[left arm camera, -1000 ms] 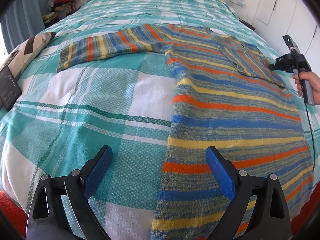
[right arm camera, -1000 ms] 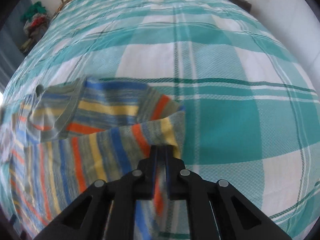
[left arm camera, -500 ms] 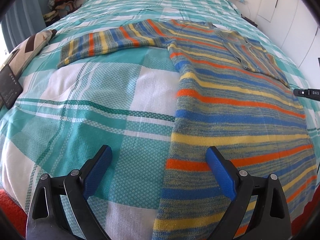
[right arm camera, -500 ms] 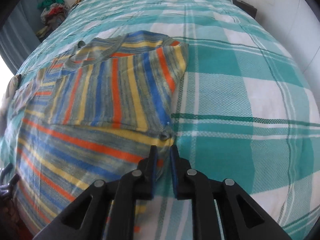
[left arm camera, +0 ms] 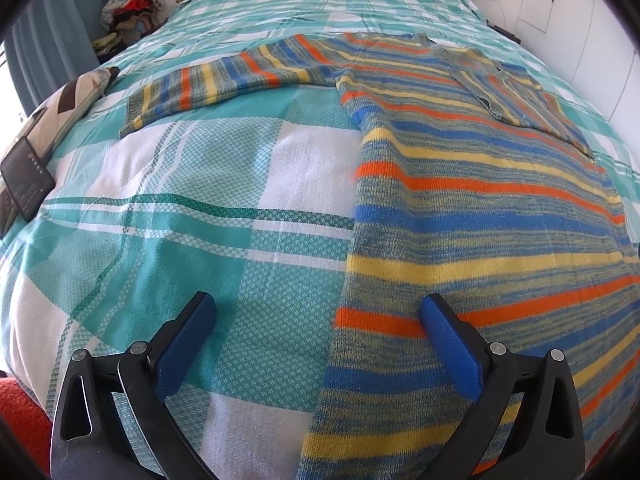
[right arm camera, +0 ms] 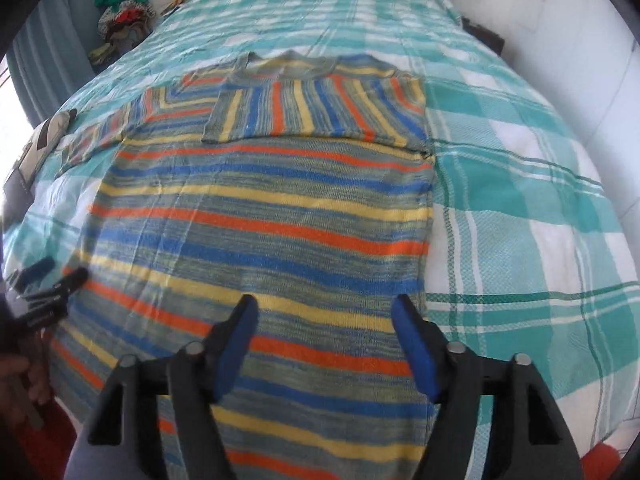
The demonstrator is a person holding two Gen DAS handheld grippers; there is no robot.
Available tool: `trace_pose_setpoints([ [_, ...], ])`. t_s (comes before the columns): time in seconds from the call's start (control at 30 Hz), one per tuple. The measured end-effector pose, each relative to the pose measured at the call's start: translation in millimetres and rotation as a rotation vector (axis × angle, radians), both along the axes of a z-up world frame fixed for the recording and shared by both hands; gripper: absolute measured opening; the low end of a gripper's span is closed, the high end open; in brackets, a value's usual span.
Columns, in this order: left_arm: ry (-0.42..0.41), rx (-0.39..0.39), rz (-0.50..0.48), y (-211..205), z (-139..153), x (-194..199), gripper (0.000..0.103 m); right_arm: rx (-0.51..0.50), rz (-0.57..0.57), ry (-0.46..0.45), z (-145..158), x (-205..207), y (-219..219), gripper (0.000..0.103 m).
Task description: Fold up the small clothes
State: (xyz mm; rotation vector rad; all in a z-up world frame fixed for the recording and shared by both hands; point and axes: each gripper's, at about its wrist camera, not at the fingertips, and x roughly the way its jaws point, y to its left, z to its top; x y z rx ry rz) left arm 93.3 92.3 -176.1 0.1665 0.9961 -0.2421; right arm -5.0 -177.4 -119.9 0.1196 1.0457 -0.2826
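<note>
Striped knit sweater (right arm camera: pixel 264 216) flat on your teal plaid bedspread (right arm camera: pixel 520 184), right sleeve folded across the chest.
Left gripper (left arm camera: pixel 316 344) spread, empty; right gripper (right arm camera: pixel 324 344) opening, seemingly empty, blurred.

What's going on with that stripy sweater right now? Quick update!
Left gripper open, empty. Right gripper opening, empty. Striped sweater flat on bed, one sleeve folded. Nothing in the way.

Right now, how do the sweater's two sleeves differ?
The left sleeve lies stretched out flat on the bedspread, clear of the body. The right sleeve is folded across the chest, so its stripes cross the body's. Both share the same blue, orange and yellow knit.
</note>
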Motion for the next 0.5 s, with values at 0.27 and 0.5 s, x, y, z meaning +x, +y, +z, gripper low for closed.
trace_pose_setpoints([
  [0.27, -0.011, -0.007, -0.003, 1, -2, -1, 0.102, -0.122, -0.023, -0.054, 13, -7, 15, 0.078],
  [0.5, -0.024, -0.005, -0.006, 1, -3, -3, 0.102, -0.175, -0.049, -0.044, 12, -14, 12, 0.078],
])
